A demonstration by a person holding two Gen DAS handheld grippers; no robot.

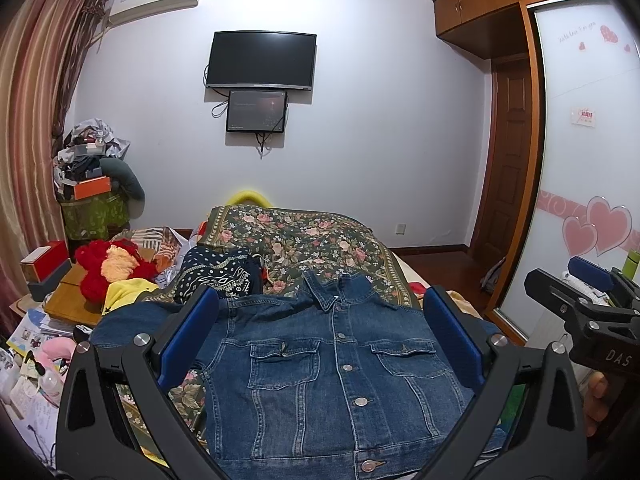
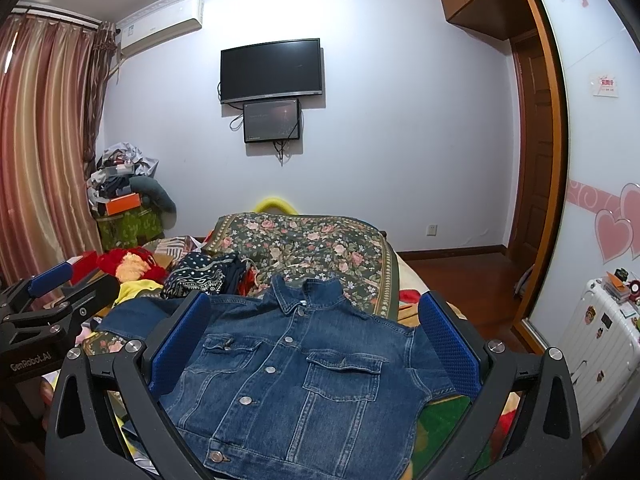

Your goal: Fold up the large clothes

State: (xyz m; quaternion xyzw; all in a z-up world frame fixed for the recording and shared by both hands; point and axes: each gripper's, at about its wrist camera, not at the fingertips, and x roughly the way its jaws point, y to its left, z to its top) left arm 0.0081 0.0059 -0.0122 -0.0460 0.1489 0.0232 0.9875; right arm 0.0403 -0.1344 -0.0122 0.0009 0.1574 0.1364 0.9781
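Note:
A blue denim jacket (image 1: 332,376) lies face up and buttoned on the bed, collar away from me, its left sleeve spread out to the side. It also shows in the right wrist view (image 2: 304,376). My left gripper (image 1: 320,336) is open and empty, hovering above the jacket's chest. My right gripper (image 2: 316,340) is open and empty, hovering above the jacket too. The right gripper shows at the right edge of the left wrist view (image 1: 588,300), and the left gripper shows at the left edge of the right wrist view (image 2: 52,300).
A floral quilt (image 1: 304,240) is piled behind the jacket. Patterned dark cloth (image 1: 216,276), a red plush toy (image 1: 112,268) and clutter lie to the left. A wardrobe door (image 1: 592,160) stands on the right, a white suitcase (image 2: 600,344) beside the bed.

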